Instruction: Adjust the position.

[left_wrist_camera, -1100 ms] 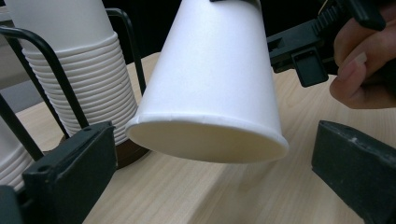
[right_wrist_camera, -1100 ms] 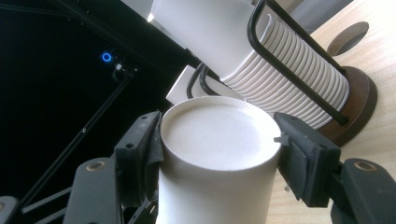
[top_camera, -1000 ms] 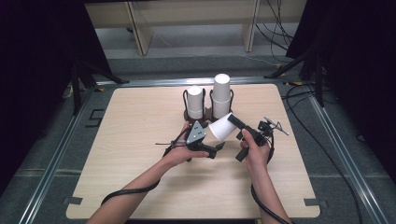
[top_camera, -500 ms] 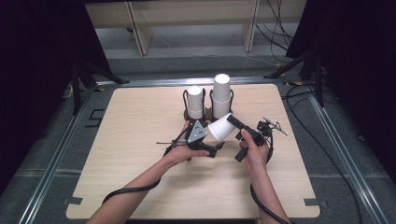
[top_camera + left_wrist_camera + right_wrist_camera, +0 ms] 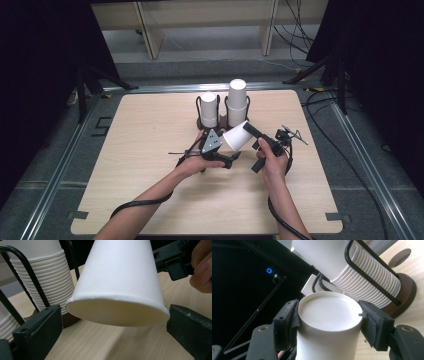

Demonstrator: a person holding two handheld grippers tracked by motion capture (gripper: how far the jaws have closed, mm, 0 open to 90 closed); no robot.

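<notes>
Nothing has moved since the earlier frames: both hands and the paper cup (image 5: 237, 137) sit where they did a second ago, near the middle of the tabletop (image 5: 140, 150). At the left, the left hand-held gripper (image 5: 226, 159) lies low over the wood with its jaws spread wide; in its own view the cup's open rim (image 5: 117, 312) hangs between the two black jaws, a gap showing on each side, so nothing is gripped there. The cup is tilted, mouth toward the left hand-held gripper and flat bottom toward the right one. Behind it stands the cup holder (image 5: 200, 121), a dark base with black wire loops carrying two upside-down stacks of cups (image 5: 237, 102), just beyond the tilted cup and close to it. At the right, the right hand-held gripper (image 5: 251, 131) is closed on the cup's narrow bottom end (image 5: 329, 312), its padded jaws pressing both sides of the wall just below the base. No brand, label or writing can be read on the cup, the stacks or the holder.
</notes>
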